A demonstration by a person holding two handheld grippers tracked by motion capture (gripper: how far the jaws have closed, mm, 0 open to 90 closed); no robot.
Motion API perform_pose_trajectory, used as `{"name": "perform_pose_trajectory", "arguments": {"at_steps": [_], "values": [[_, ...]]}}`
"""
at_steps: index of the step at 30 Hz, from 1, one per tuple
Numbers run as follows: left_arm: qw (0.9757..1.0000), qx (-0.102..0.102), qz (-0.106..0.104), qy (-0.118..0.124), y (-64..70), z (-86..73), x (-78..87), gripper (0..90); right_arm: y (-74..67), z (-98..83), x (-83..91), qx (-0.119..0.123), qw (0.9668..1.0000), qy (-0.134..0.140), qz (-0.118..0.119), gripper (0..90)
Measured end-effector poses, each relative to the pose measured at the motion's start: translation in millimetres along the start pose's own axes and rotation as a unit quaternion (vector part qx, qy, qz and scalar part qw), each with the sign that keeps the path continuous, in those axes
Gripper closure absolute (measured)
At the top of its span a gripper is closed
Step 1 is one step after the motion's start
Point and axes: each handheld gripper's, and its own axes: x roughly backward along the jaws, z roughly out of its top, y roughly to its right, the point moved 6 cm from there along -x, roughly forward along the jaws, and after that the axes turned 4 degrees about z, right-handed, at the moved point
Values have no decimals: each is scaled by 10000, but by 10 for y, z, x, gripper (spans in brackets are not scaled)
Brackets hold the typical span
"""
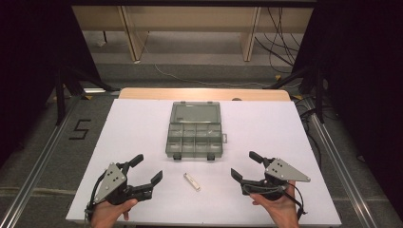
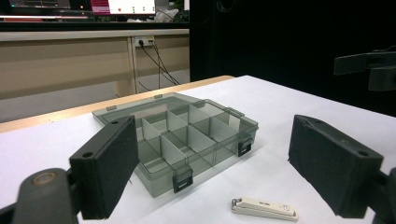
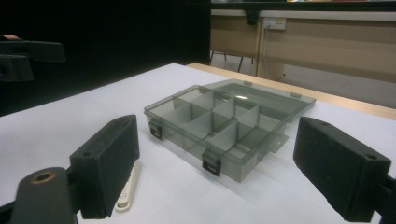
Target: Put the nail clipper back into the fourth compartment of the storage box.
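Both grippers, left gripper and right gripper, are hovering wide open and empty; between them the nail clipper is lying flat before the compartment box, looking light, stiff, slippery; pinching its long sides seems best.

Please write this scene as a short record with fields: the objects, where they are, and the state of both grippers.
surface: white table
box: clear grey compartment box, lid open and lying flat behind it, compartments look empty
small item: cream nail clipper, lying flat on the table in front of the box, apart from it
left gripper: jaws open, nothing between them, held near the table's front left
right gripper: jaws open, nothing between them, held near the table's front right
contact: neither gripper touches the box or the clipper
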Motion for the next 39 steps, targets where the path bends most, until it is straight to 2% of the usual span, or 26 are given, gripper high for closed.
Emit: {"name": "perform_pose_trajectory", "arguments": {"at_steps": [2,4,8,10,18,19,20,21,22,24,25,28,29,30,33,35,36,38,39], "values": [[10000,5,-2,-3,0,-1,0,156,1,1,-2,5,10000,5,-17,155],[10000,3,-5,-3,1,0,0,156,-4,-11,4,37,9999,-153,32,155],[10000,-6,3,-5,4,1,4,156,2,-9,-6,43,9999,-116,-89,155],[10000,3,-2,-7,7,1,7,156,-6,-14,-12,87,9998,-199,-20,156],[10000,6,5,-3,6,1,8,156,-26,4,-32,115,9995,-302,-24,156],[10000,3,9,-4,5,0,8,156,-44,8,-41,65,9994,-337,62,155],[10000,-2,10,-9,4,-1,7,156,-47,17,-45,124,9992,-390,14,155],[10000,-5,16,-14,3,-3,5,156,-60,43,-60,320,9983,-481,-18,155],[10000,-10,16,-14,3,-4,4,156,-67,51,-72,375,9979,-531,-4,156],[10000,-20,21,-18,2,-4,4,156,-95,66,-107,332,9978,-555,113,156],[10000,-13,19,-18,3,-4,4,156,-87,74,-111,415,9971,-632,93,157],[10000,-20,24,-14,0,-3,3,156,-94,79,-148,428,9966,-698,120,158],[10000,-12,25,-12,0,-4,1,156,-101,82,-177,436,9956,-812,147,158],[10000,-11,27,-16,0,-5,1,156,-112,87,-206,455,9957,-783,178,158],[10000,-20,29,-21,0,-5,2,156,-151,86,-260,533,9933,-975,319,157],[10000,-13,25,-9,1,0,4,156,-161,91,-278,517,9934,-976,313,157],[10000,-3,33,-8,-1,-1,6,156,-163,102,-297,586,9919,-1051,405,157],[10000,-4,39,-5,-4,-1,5,156,-171,108,-320,566,9920,-1037,448,157],[10000,-3,39,-5,-4,-1,5,156,-165,113,-346,606,9903,-1159,462,157]]}}
